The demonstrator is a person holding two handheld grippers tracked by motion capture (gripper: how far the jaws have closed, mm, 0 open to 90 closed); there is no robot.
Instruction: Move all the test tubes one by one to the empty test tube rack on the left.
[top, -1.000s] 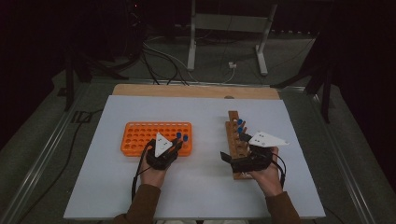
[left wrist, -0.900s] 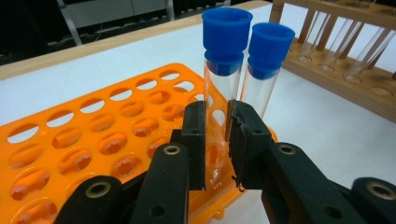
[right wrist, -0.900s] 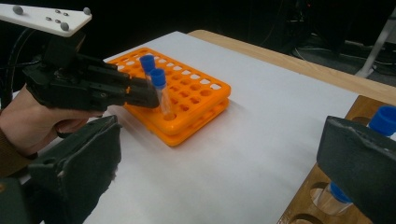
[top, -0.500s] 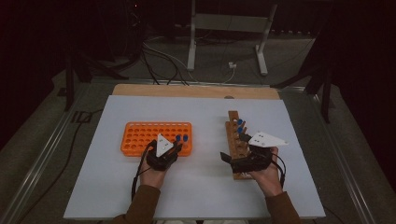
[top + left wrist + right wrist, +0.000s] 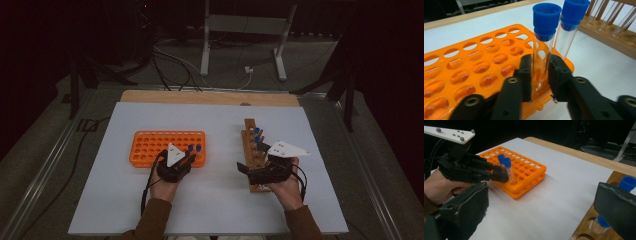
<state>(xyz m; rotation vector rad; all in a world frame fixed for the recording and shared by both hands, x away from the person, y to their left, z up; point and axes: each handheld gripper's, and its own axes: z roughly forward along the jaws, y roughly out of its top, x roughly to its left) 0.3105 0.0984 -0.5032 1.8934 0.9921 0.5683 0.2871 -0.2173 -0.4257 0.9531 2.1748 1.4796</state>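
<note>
Tube (image 5: 543, 50) stands in orange rack (image 5: 474, 72), foot hidden; left tool (image 5: 539, 75) just easing open around it; right tool (image 5: 541, 220) open.

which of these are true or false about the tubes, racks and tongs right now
1. The orange rack holds two blue-capped tubes. True.
2. The left tongs stand on either side of a tube seated in the orange rack. True.
3. The wooden rack lies left of the orange one in the high view. False: it lies to the right.
4. The right tongs are clamped on a tube. False: they stand wide apart, nothing between them.
</note>
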